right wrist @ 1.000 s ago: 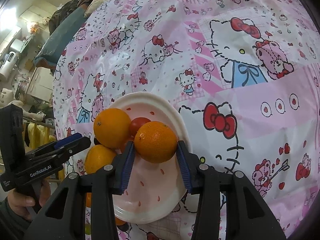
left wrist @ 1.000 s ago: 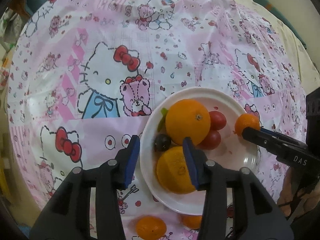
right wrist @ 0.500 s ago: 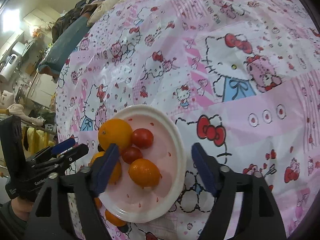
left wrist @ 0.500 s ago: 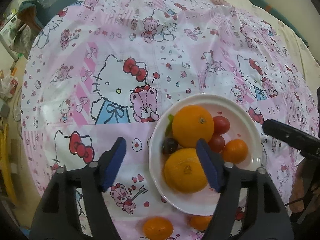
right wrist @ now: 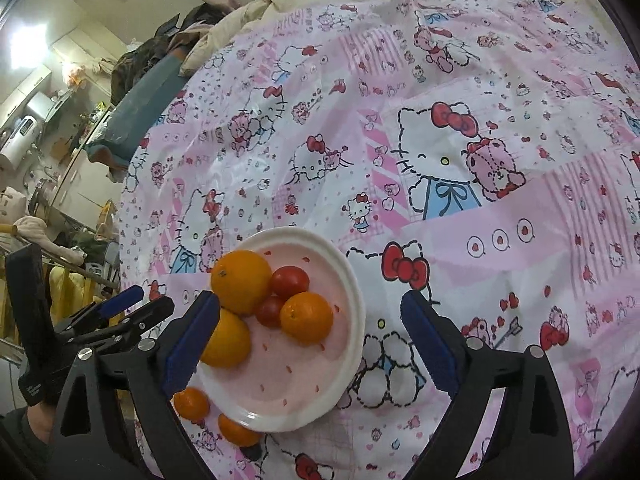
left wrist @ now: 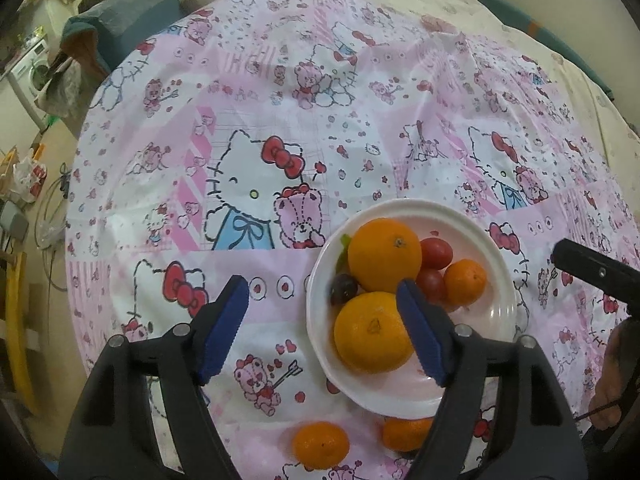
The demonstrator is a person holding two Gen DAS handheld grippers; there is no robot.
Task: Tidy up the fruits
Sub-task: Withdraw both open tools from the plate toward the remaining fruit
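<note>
With both the left gripper (left wrist: 322,322) and right gripper (right wrist: 310,338) spread empty above the white plate (left wrist: 502,308), the next move calls for collecting the loose mandarin (left wrist: 320,445) at lower centre.

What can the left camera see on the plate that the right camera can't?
Only the left wrist view shows the dark grape and a green leaf tucked behind the two big oranges. Only the right wrist view shows the left gripper from the side, off beyond the plate. Both show the white plate, two red tomatoes, a small mandarin on the plate, and two mandarins lying on the tablecloth.
</note>
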